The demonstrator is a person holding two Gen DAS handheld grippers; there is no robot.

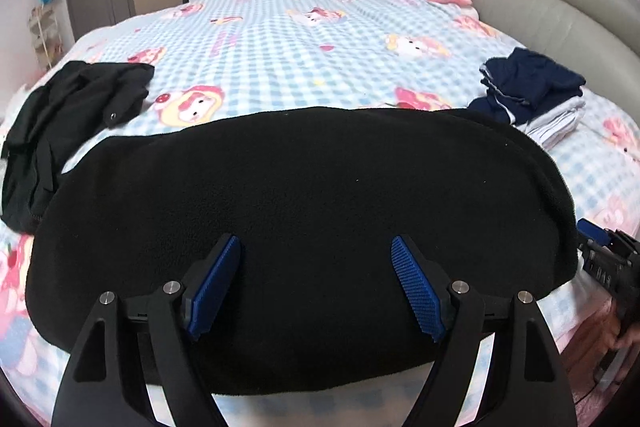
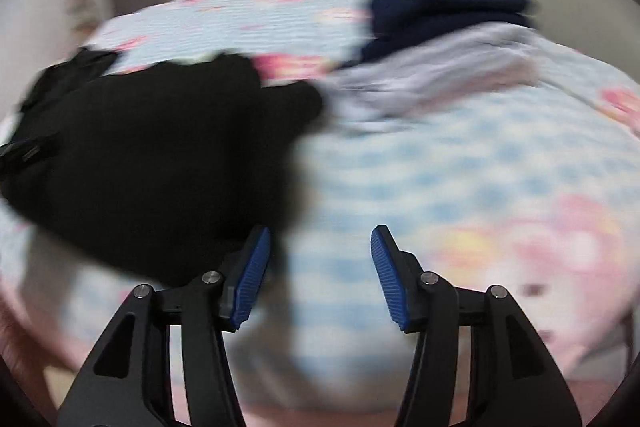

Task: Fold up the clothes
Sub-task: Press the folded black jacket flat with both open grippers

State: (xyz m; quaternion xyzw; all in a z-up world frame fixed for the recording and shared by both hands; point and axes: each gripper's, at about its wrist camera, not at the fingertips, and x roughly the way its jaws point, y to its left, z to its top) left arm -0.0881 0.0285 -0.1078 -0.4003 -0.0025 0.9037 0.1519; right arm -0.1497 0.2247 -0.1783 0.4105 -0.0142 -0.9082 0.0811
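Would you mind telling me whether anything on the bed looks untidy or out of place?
The black garment at the bed's left edge lies crumpled in a heap, unlike the stacked pile of folded clothes near the headboard. The black fleece in front lies flat. Nothing looks spilled or damaged.

Left tongs (image 1: 316,287): matte black plastic arms with triangular cut-outs, two silver pivot screws per side, ribbed blue pads (image 1: 416,291) (diamond-textured). Right tongs (image 2: 318,275): identical build, black arms, silver screws, blue ribbed pads (image 2: 386,277).
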